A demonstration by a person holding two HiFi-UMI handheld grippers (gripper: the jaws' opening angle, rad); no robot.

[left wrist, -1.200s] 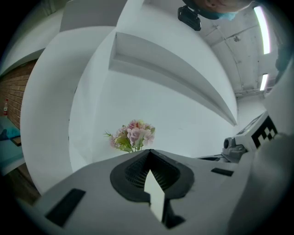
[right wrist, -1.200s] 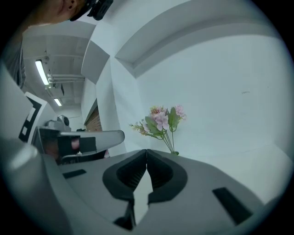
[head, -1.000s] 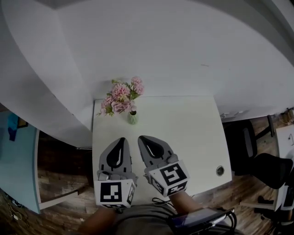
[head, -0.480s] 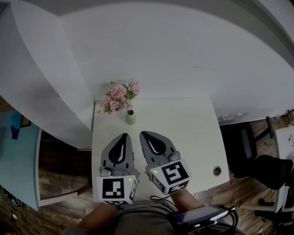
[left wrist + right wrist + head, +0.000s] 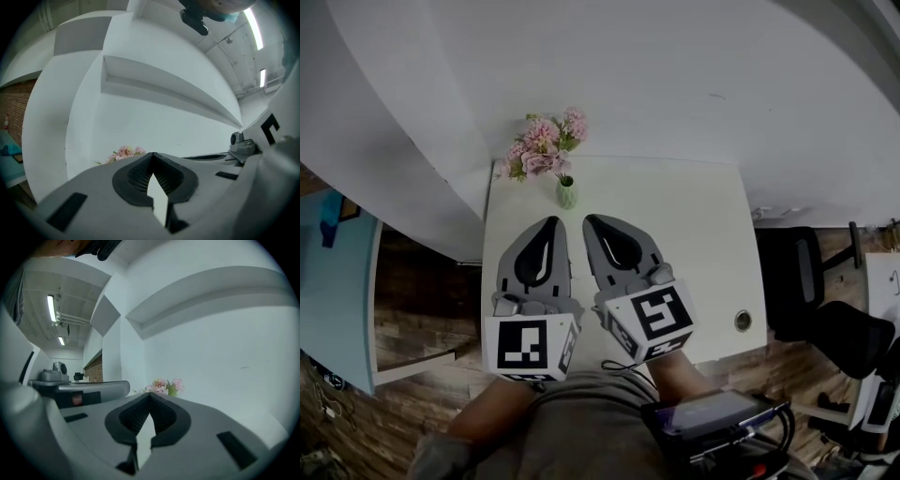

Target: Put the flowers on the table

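And there are the pink flowers (image 5: 546, 145), upright in a small green vase (image 5: 567, 194) that stands on the white table (image 5: 703, 244), tucked into its far left corner right by the wall (image 5: 675, 84). Nothing is touching them! Nearer the person, the left gripper (image 5: 548, 222) and the right gripper (image 5: 592, 221) sit side by side over the tabletop, tips aimed toward the vase but apart from it. Both pairs of tongs are pinched together, tips meeting, nothing held between them. Their marker cubes (image 5: 530, 347) show at the near edge. Off to the right, a round hole (image 5: 742, 321) in the tabletop, and beyond it a black chair (image 5: 825, 323) on the wood floor.
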